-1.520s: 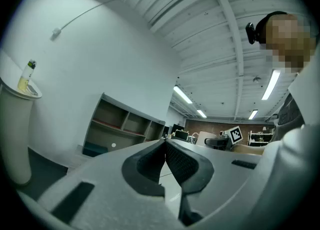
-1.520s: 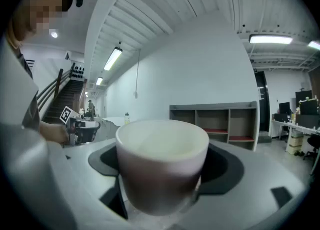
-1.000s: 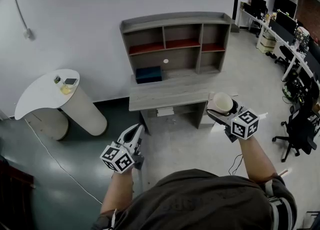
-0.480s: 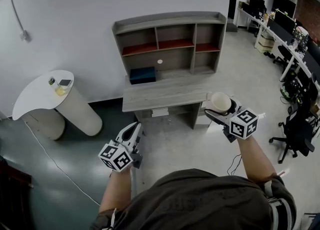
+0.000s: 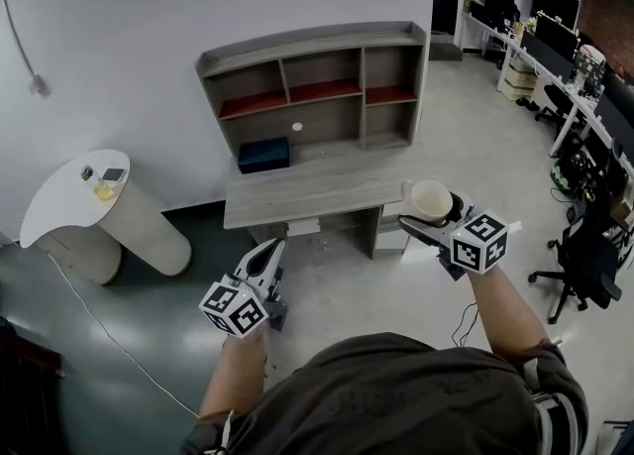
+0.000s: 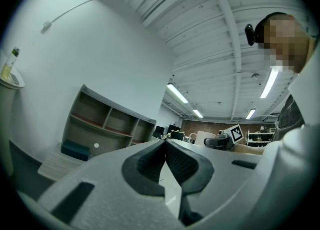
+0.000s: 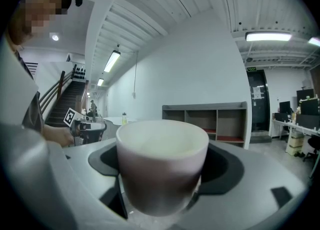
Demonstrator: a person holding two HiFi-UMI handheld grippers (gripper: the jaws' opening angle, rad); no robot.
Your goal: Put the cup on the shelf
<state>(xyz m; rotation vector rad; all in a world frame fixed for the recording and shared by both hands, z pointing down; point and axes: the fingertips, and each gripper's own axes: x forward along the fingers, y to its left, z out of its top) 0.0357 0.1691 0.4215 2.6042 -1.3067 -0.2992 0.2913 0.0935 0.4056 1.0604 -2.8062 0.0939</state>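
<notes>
A cream cup (image 5: 432, 201) stands upright between the jaws of my right gripper (image 5: 428, 215), which is shut on it, held in the air over the floor to the right of the desk. In the right gripper view the cup (image 7: 161, 166) fills the middle, with the grey shelf unit (image 7: 207, 122) far behind it. The shelf unit (image 5: 307, 88) stands on a grey desk (image 5: 313, 193) against the white wall. My left gripper (image 5: 268, 260) hangs low at the left with its jaws together and nothing in them; its tips (image 6: 164, 143) touch.
A dark blue box (image 5: 263, 155) and a small white ball (image 5: 296, 127) lie on the desk under the shelves. A white curved table (image 5: 77, 199) with a bottle stands at the left. Office chairs (image 5: 586, 255) and desks with monitors line the right side.
The desk and shelf unit have slid left in the head view as the view shifted. The right gripper still holds the cup the same way; the left one stays shut.
</notes>
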